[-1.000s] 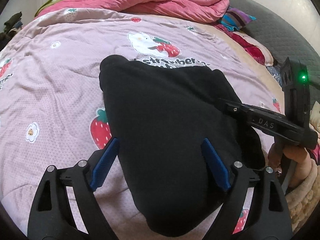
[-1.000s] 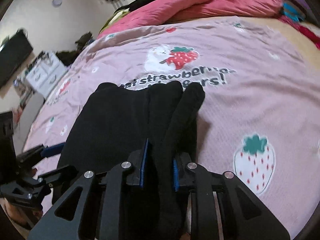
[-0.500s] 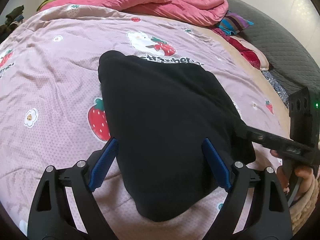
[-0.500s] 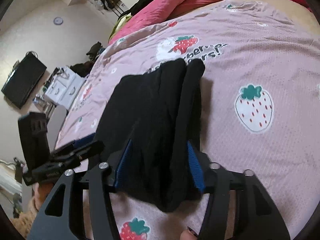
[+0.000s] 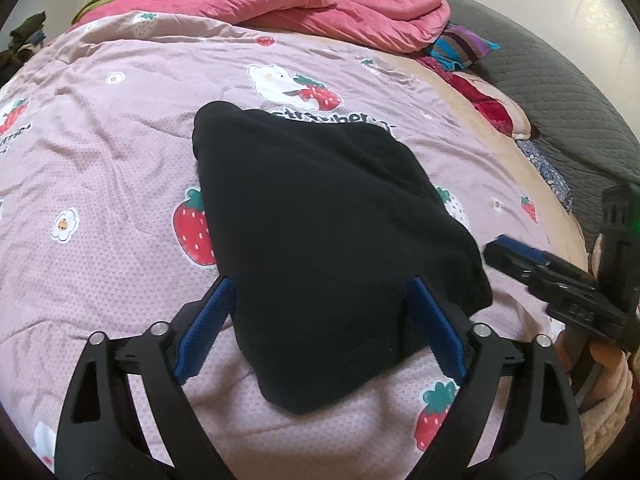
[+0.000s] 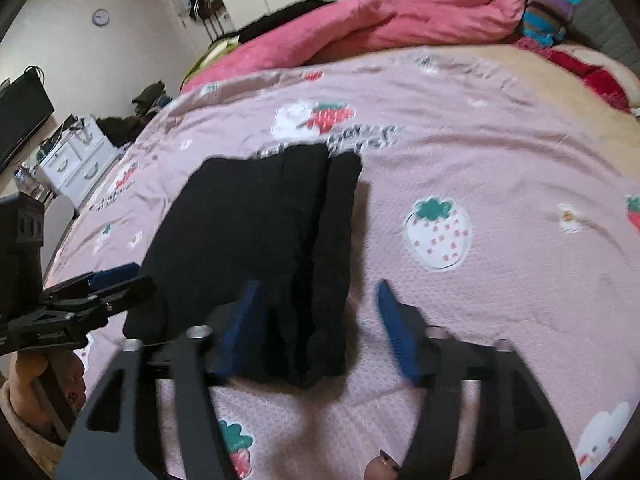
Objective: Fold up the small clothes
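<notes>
A black folded garment lies flat on the strawberry-print bedspread. My left gripper hovers at its near end. Its jaws are opening, and the blue pads straddle the cloth without pressing it. In the right wrist view the same garment shows its folded layers along the right side. My right gripper stands over that near right edge with its jaws opening wide; the cloth is between them and free of the pads. Each gripper shows in the other's view: the right gripper, the left gripper.
A pink quilt is heaped along the far side of the bed. Coloured clothes and a grey padded headboard are at the right. Beyond the bed's left edge stand white drawers and a dark screen.
The right gripper was shut on the garment's folded edge; it has opened, let go and drawn back. The garment now lies flat. The left gripper has drawn back a little.
</notes>
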A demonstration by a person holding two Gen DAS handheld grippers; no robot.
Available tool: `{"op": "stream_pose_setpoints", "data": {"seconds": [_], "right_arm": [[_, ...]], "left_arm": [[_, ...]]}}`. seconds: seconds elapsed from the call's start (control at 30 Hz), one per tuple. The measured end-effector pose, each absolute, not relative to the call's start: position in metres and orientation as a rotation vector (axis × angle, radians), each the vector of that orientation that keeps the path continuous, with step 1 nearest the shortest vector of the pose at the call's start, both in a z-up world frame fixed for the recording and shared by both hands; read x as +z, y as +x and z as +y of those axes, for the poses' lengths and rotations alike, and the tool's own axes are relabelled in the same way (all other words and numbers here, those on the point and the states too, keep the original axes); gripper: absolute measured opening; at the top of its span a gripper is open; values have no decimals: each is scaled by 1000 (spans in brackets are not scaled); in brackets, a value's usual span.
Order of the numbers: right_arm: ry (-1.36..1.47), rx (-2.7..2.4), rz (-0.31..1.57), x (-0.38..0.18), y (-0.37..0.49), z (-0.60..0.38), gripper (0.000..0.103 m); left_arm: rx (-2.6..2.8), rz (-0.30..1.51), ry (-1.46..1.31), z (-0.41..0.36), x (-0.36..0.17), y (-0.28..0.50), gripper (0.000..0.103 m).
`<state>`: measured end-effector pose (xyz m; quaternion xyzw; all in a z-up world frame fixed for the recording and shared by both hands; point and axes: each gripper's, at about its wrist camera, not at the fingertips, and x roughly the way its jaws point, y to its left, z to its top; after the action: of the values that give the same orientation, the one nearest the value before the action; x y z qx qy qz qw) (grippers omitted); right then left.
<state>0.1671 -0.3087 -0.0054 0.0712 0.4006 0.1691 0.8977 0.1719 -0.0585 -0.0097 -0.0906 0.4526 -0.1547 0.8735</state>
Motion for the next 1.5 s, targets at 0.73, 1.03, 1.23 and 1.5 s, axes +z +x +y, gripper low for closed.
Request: {"op": "stream_pose_setpoints", "data": {"seconds": [0.73,1.03,1.23,1.5], "right_arm": [[103,255,501,58,64,-305,99],[73,228,455,51,30,-287,99],[53,227,447,33,11,-275,99],[63,252,511,-2,-3,-269,99]], "left_arm": [[-307,735,-153,-41,53,103,94],[-281,691,-139,-23,49,67,94],[-269,687,-128,-15,31,44,94],[-248,746,-139,-6,-6,29,94]]}}
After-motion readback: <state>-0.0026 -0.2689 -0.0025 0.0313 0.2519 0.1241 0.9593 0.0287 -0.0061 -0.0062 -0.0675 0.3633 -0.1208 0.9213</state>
